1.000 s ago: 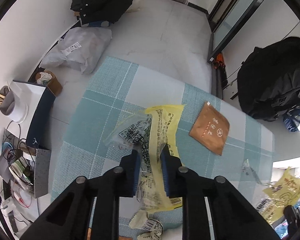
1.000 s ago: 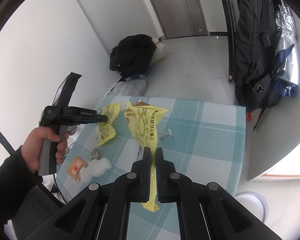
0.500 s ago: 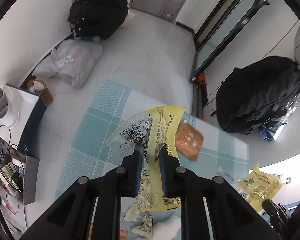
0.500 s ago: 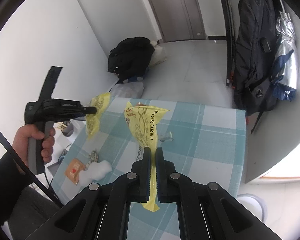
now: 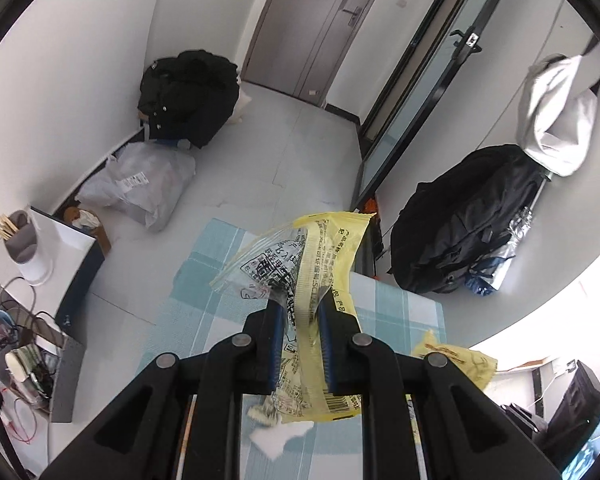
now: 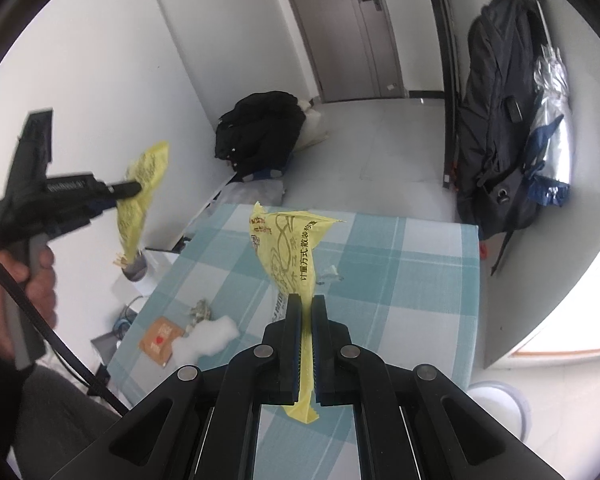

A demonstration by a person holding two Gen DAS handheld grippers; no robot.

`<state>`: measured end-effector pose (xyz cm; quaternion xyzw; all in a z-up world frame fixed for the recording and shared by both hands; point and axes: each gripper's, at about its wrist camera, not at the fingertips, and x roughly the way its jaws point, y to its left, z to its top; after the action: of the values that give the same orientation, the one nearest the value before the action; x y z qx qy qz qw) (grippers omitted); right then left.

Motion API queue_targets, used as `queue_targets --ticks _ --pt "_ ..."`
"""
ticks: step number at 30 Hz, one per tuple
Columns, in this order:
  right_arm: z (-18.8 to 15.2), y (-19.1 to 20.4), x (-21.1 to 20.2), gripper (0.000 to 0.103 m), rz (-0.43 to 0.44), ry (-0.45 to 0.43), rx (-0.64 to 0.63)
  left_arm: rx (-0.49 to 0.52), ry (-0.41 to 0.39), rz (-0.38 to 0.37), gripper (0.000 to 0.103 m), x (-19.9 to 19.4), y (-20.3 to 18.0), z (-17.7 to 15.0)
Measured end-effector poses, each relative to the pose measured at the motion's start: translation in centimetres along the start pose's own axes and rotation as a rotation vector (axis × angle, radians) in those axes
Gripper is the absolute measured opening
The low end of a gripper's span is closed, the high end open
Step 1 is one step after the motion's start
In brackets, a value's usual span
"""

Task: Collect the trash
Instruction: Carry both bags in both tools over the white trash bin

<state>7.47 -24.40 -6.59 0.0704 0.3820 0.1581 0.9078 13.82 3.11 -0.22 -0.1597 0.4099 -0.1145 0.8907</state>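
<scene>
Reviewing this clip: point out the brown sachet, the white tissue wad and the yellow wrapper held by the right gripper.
brown sachet (image 6: 159,338), right wrist view, middle of its face.
white tissue wad (image 6: 208,338), right wrist view, its bulk.
yellow wrapper (image 6: 290,248), right wrist view, printed upper part above the fingers.

My yellow wrappers (image 5: 324,280) are glossy, crinkly plastic film (partly clear); the table (image 6: 400,280) wears matt checked cloth.

Daylight flooded in, blowing out the lower right edge; fisheye bending curved the grey door (image 5: 320,28), and the person's hand (image 6: 32,276) blurred.
</scene>
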Motion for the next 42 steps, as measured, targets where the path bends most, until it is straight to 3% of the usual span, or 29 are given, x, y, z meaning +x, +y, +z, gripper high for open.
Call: queue_targets --ticks 12,21,31,42 --pt "-2.2 3.4 -3.2 0.004 0.006 -0.025 -0.043 0.046 -0.055 -0.03 0.012 -5.2 -2.2 -3.3" --pt "-3.5 3.4 -6.8 0.004 0.004 -0.07 -0.02 0.088 -0.1 -0.05 0.012 -8.3 -4.6 -4.3" --pt "-3.9 0.1 -12.0 0.004 -0.015 -0.138 0.025 0.157 -0.106 -0.11 0.012 -9.0 -9.2 -6.1" --pt "-4.0 -7.3 -18.1 0.004 -0.121 -0.195 0.102 0.24 -0.031 -0.204 0.012 -6.3 -16.4 -8.4"
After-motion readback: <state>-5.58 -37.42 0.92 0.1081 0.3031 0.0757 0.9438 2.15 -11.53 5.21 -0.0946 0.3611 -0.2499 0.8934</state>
